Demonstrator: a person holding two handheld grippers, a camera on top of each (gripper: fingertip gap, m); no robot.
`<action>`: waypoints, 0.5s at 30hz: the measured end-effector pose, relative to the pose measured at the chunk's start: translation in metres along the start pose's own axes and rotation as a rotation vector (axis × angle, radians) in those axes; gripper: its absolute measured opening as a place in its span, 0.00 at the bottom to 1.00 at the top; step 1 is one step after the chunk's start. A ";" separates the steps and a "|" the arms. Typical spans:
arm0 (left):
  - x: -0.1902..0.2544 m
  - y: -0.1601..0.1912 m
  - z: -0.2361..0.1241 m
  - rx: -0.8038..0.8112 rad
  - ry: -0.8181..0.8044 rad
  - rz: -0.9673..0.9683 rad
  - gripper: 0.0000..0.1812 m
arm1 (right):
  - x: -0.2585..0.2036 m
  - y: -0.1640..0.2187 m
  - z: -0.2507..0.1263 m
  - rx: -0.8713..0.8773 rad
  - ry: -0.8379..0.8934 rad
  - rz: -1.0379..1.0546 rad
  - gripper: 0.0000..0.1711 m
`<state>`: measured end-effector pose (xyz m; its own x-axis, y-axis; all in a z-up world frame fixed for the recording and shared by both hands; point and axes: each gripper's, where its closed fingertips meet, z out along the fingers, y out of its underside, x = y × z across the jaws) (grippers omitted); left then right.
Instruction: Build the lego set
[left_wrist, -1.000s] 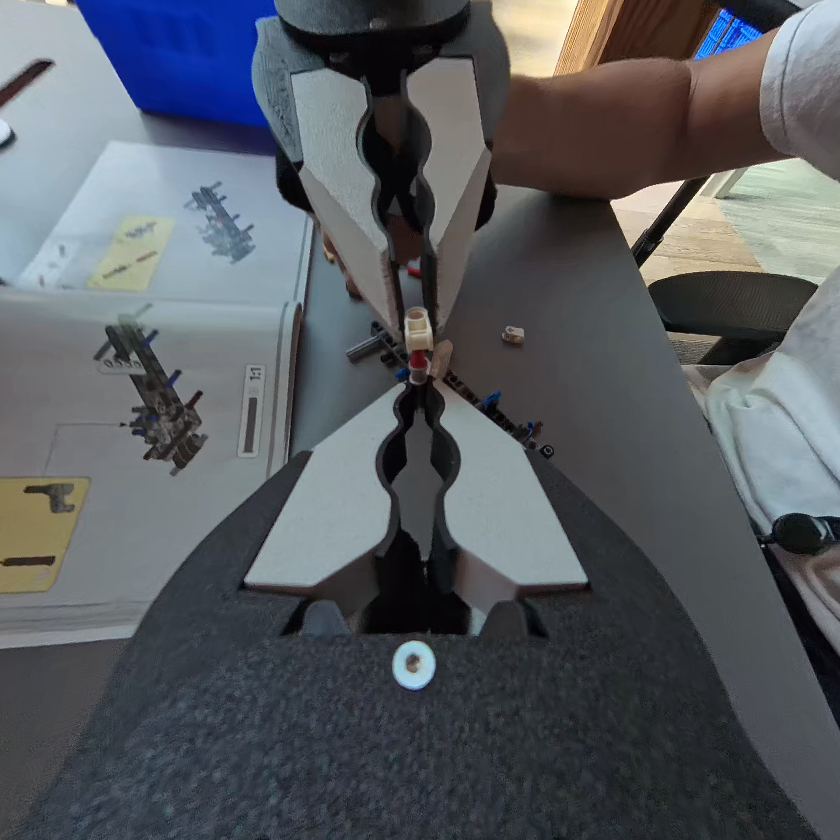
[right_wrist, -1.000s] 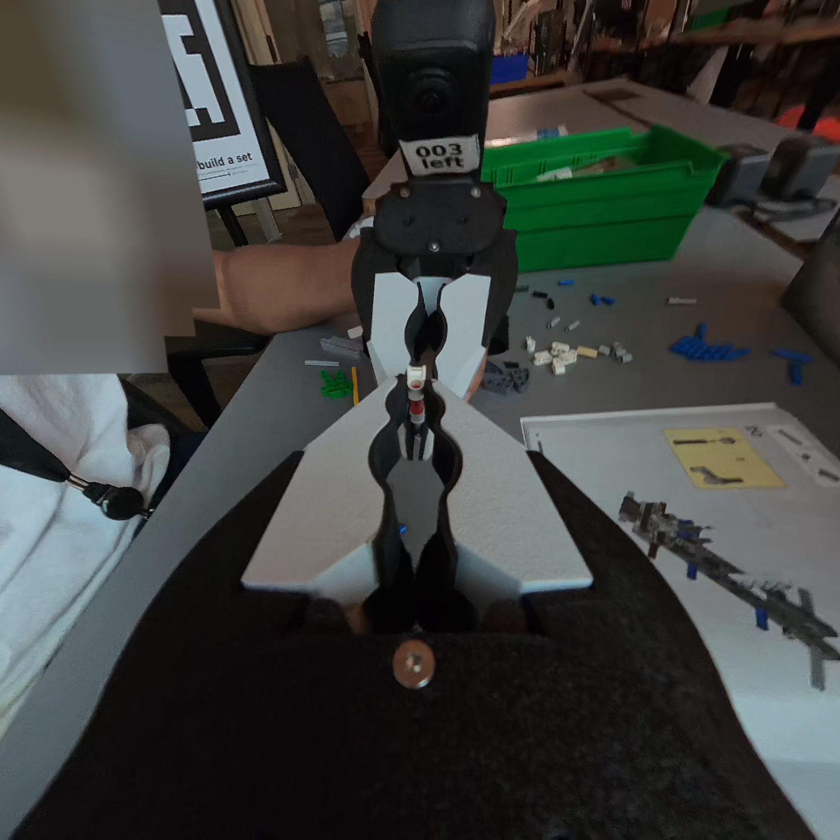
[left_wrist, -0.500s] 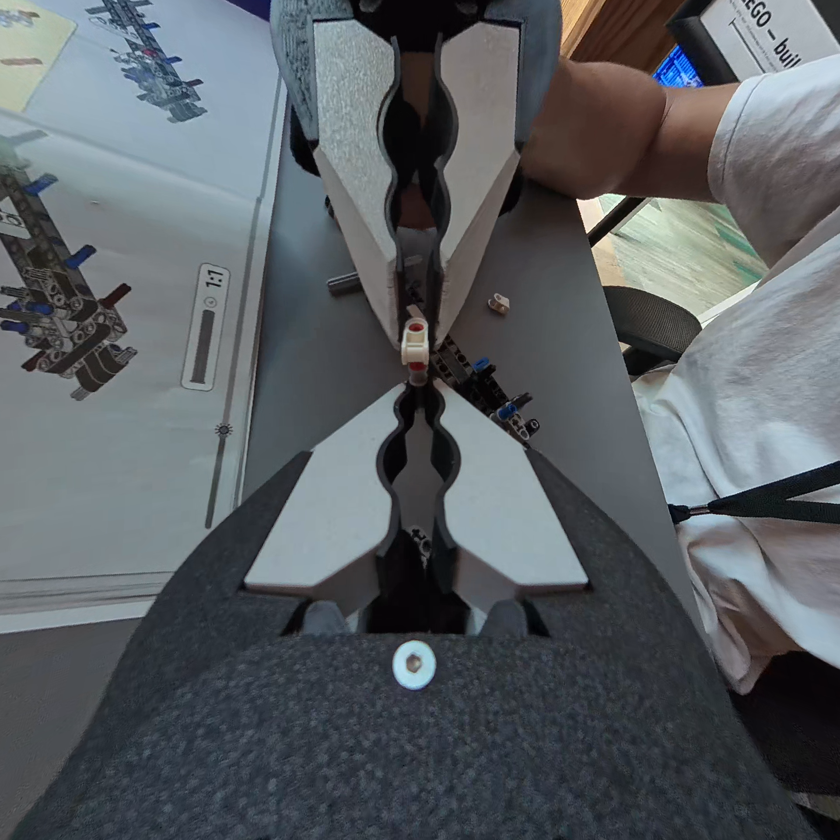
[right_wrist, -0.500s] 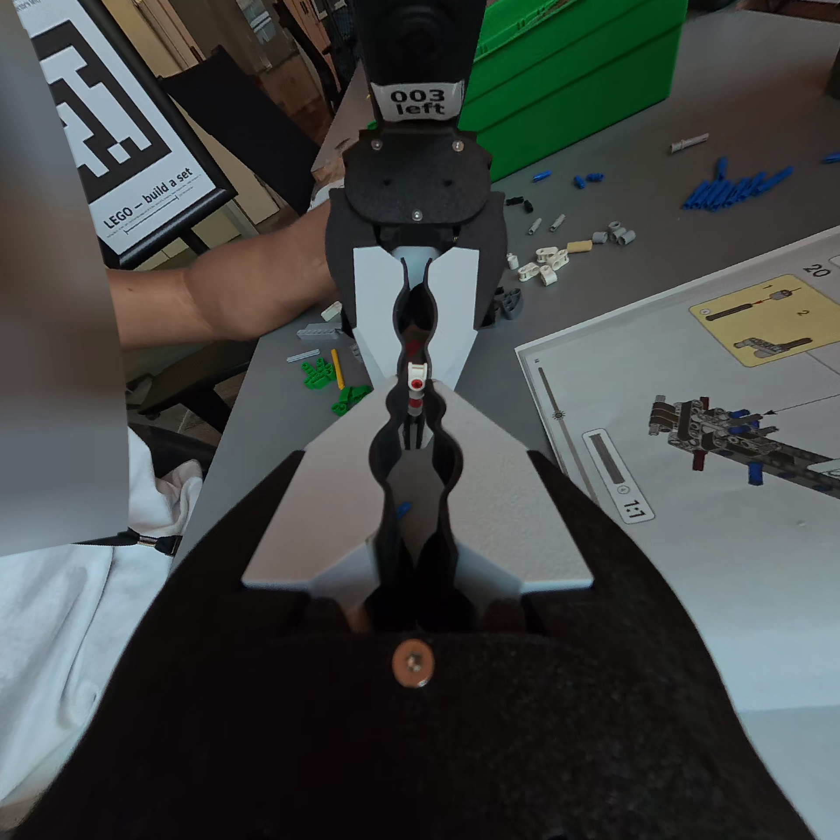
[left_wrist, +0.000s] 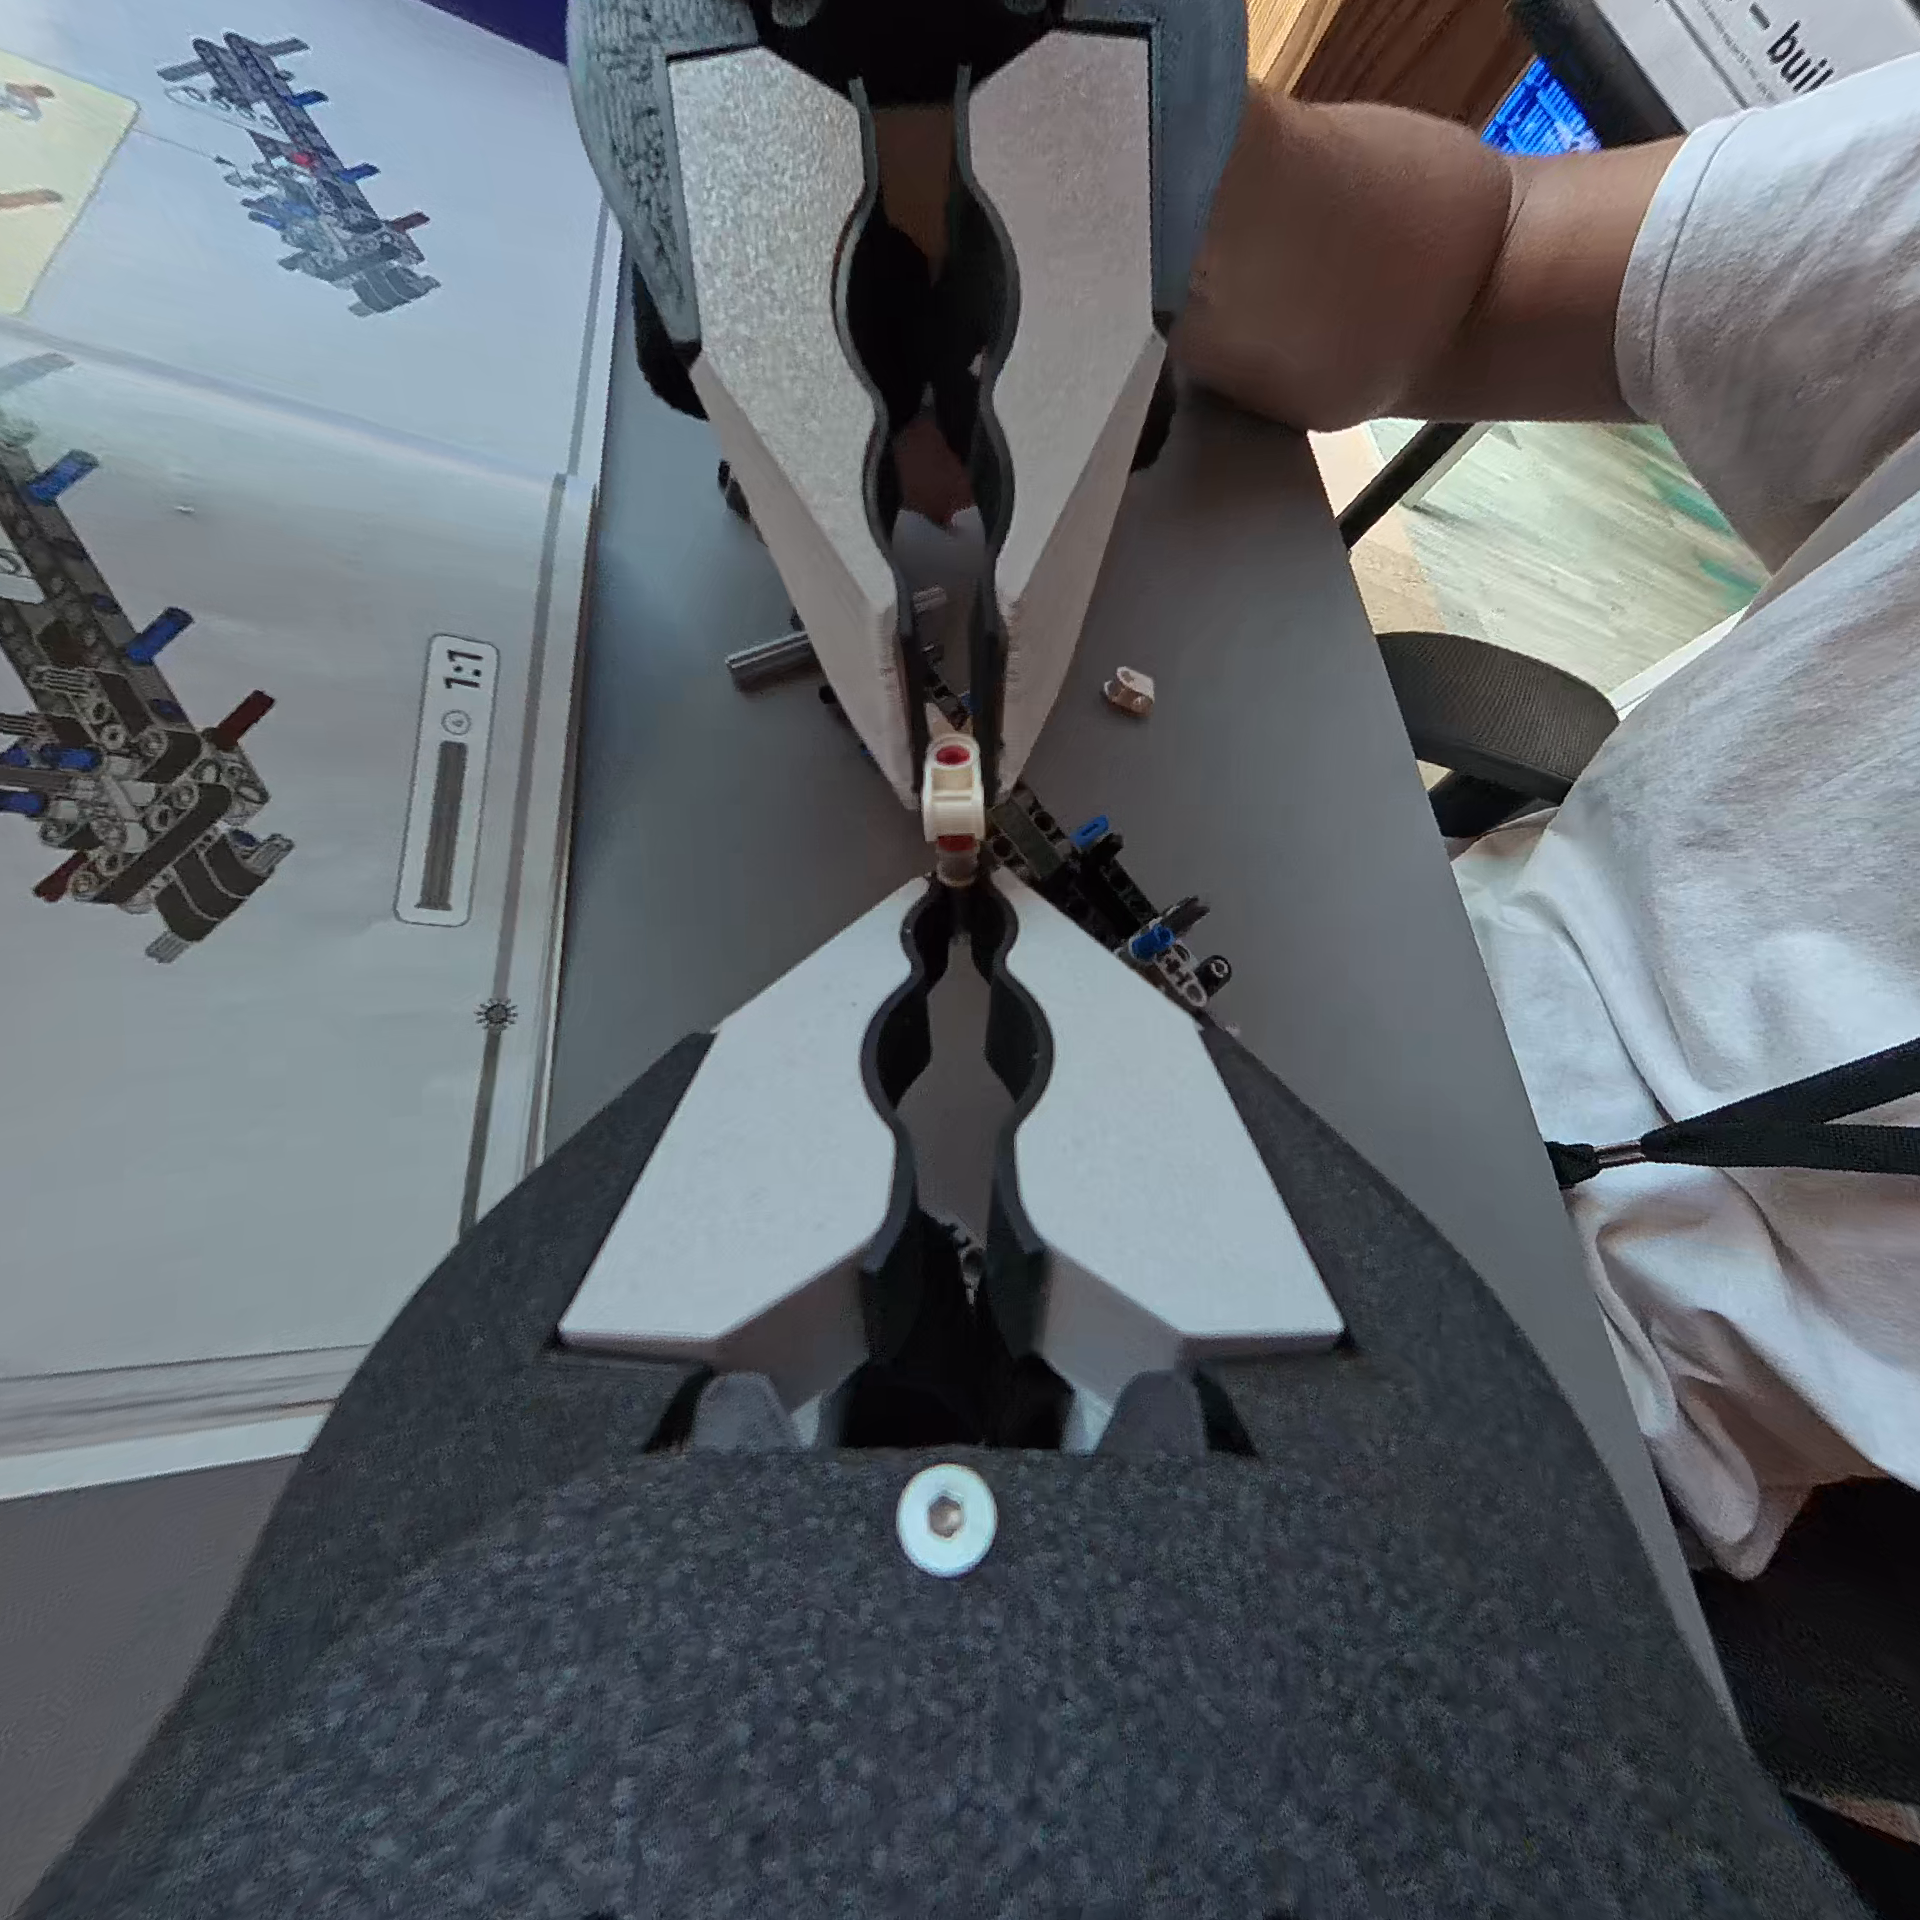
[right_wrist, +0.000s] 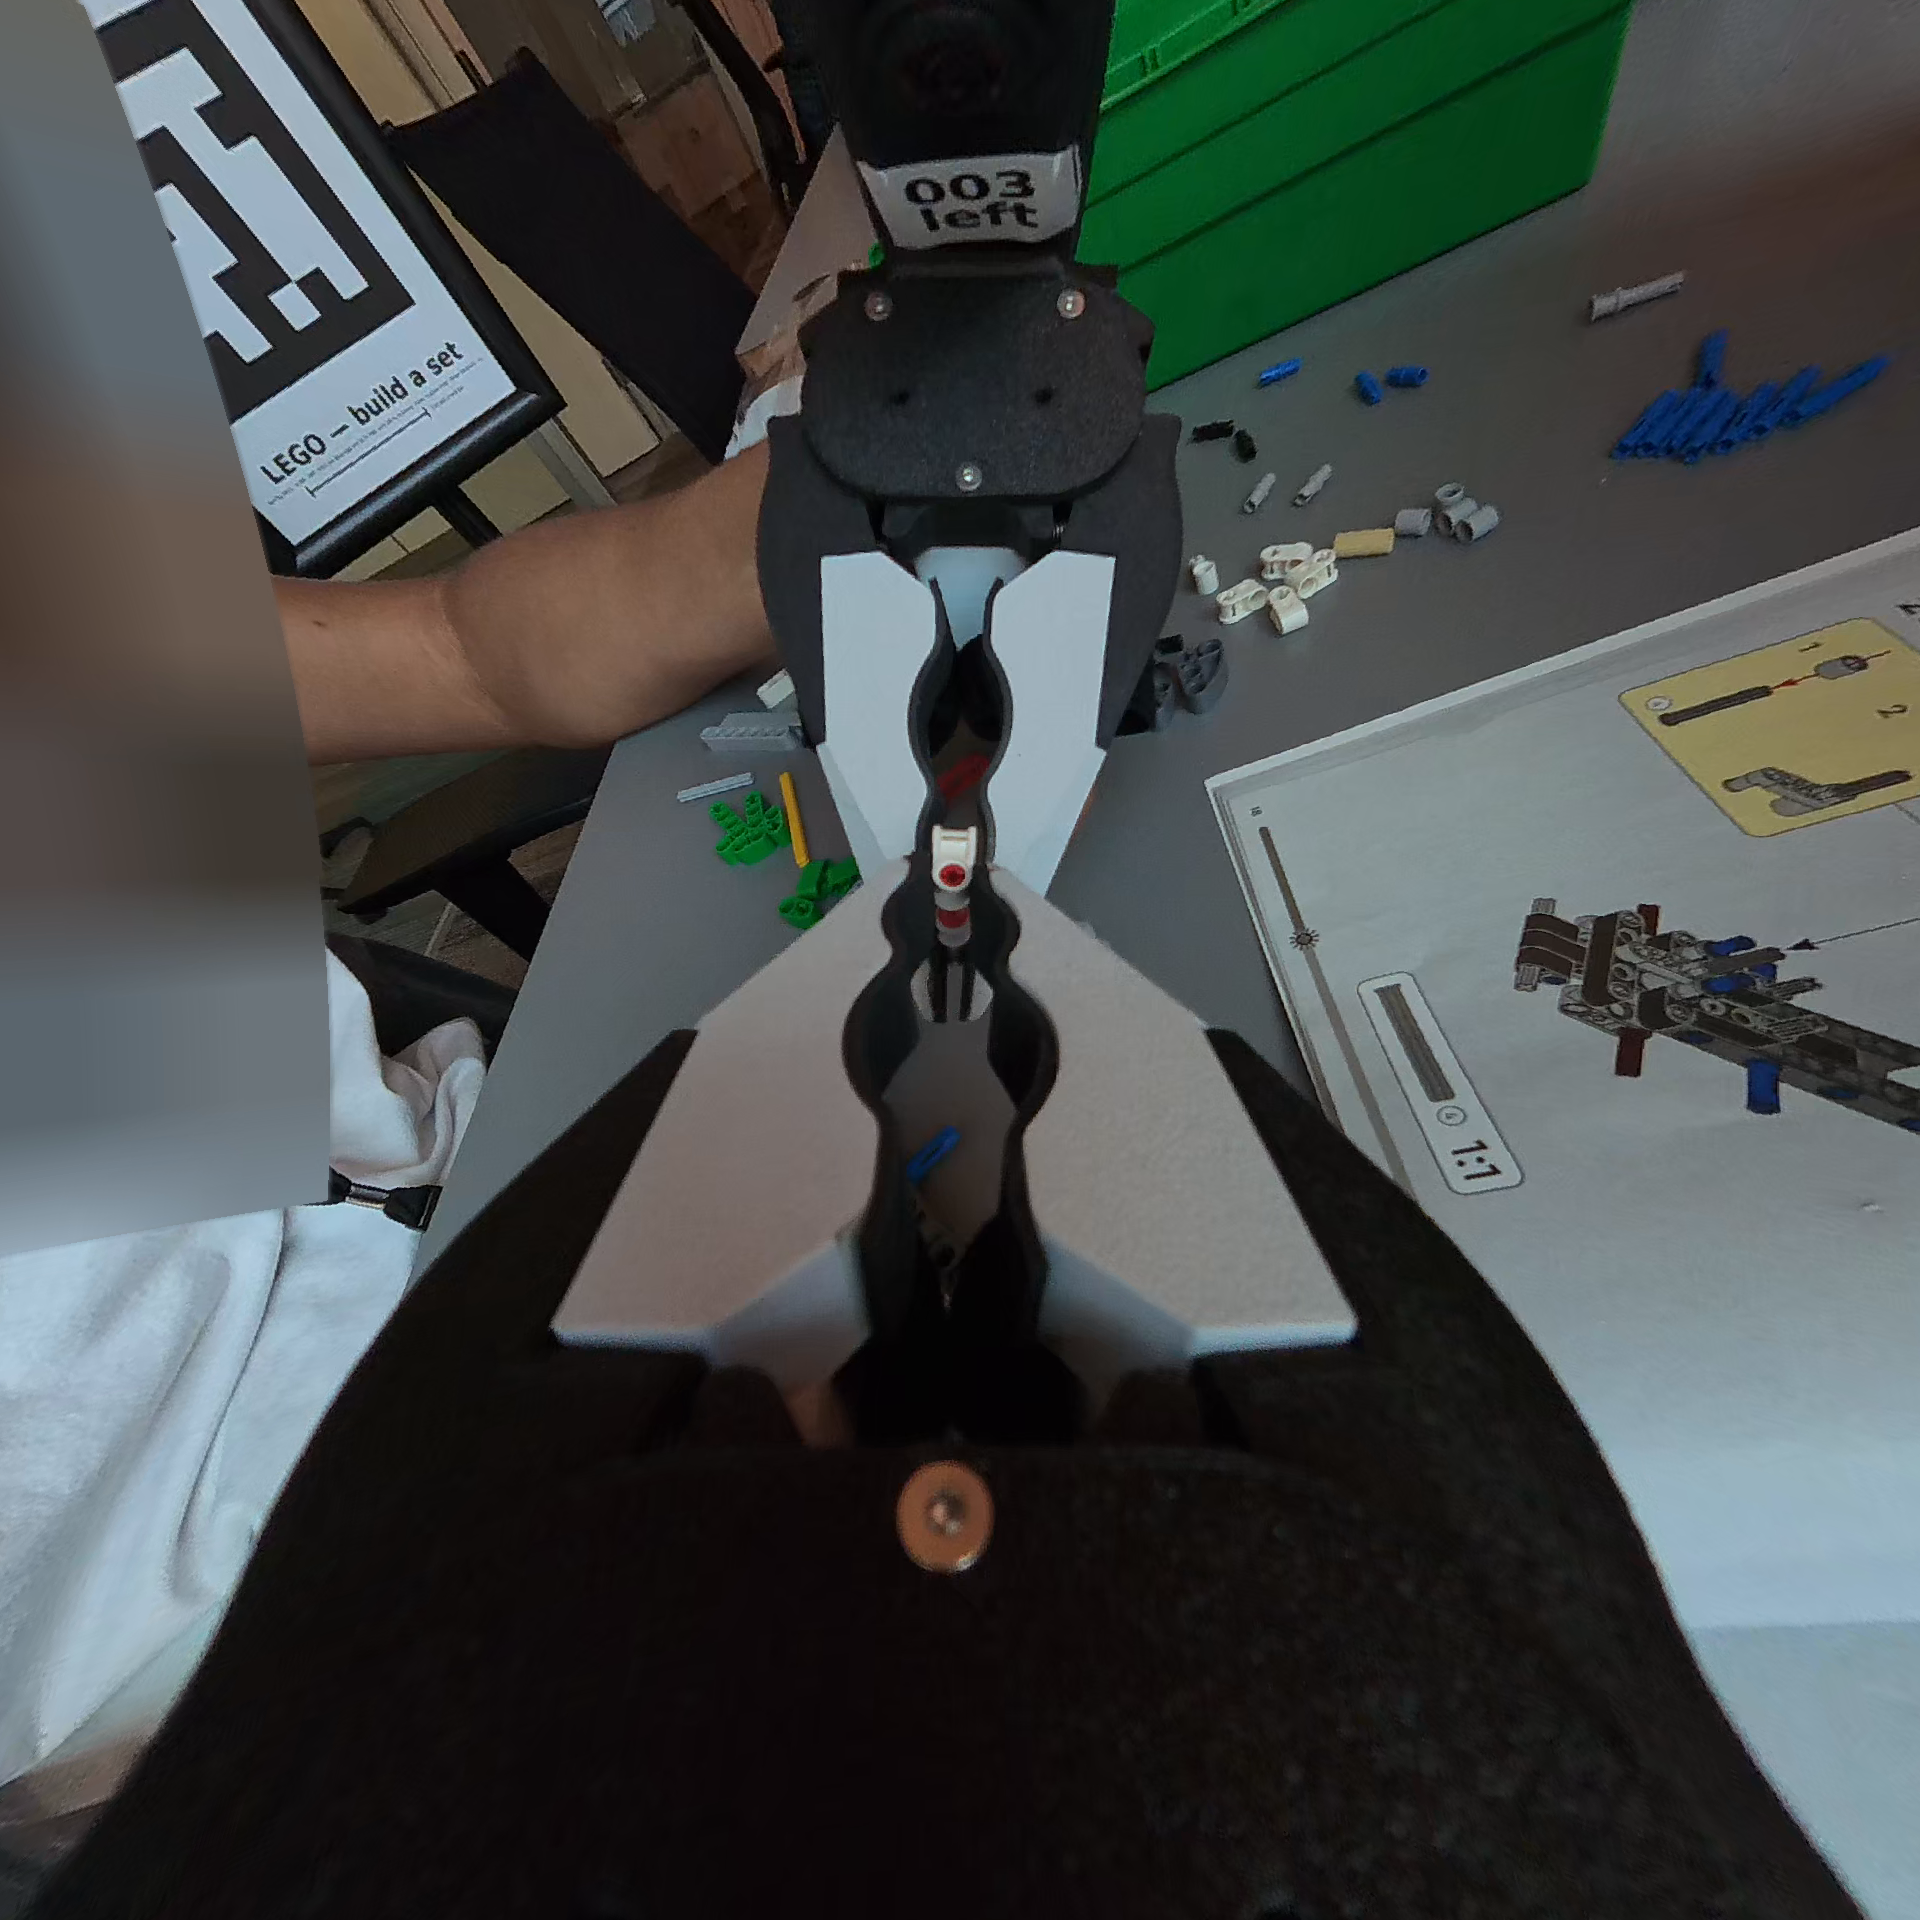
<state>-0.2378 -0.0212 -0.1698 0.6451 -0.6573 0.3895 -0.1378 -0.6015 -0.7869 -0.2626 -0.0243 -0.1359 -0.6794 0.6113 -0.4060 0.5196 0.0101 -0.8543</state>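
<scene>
Left wrist view: our left gripper (left_wrist: 954, 883) fingers pinch a small pin below the white connector (left_wrist: 952, 798), above the grey surface (left_wrist: 707, 831). Right wrist view: our right gripper (right_wrist: 948, 883) fingers close on that connector's (right_wrist: 951, 860) axle.

hand-held grippers (left_wrist: 954, 878): 2 | instruction booklet (left_wrist: 260, 831): 1 | green bin (right_wrist: 1351, 156): 1 | white connector (left_wrist: 952, 795): 1

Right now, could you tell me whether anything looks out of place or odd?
Nothing stands out. The left gripper and right gripper meet tip to tip on a white connector with a red axle; loose parts lie sorted beside the open instruction booklet.
</scene>
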 end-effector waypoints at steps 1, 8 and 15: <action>0.000 0.000 0.000 0.001 0.005 -0.005 0.00 | -0.001 0.000 -0.001 -0.001 -0.001 0.005 0.02; -0.010 -0.009 -0.007 0.053 -0.066 -0.007 0.01 | 0.006 -0.002 -0.007 -0.089 0.192 -0.288 0.13; -0.003 -0.042 -0.026 0.224 -0.050 -0.134 0.01 | 0.009 -0.007 -0.025 -0.143 0.542 -0.632 0.24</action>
<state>-0.2533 -0.0061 -0.1257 0.6837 -0.5521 0.4773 0.1171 -0.5626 -0.8184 -0.2594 0.0008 -0.1259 -0.5411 0.7514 0.3776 0.2107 0.5558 -0.8042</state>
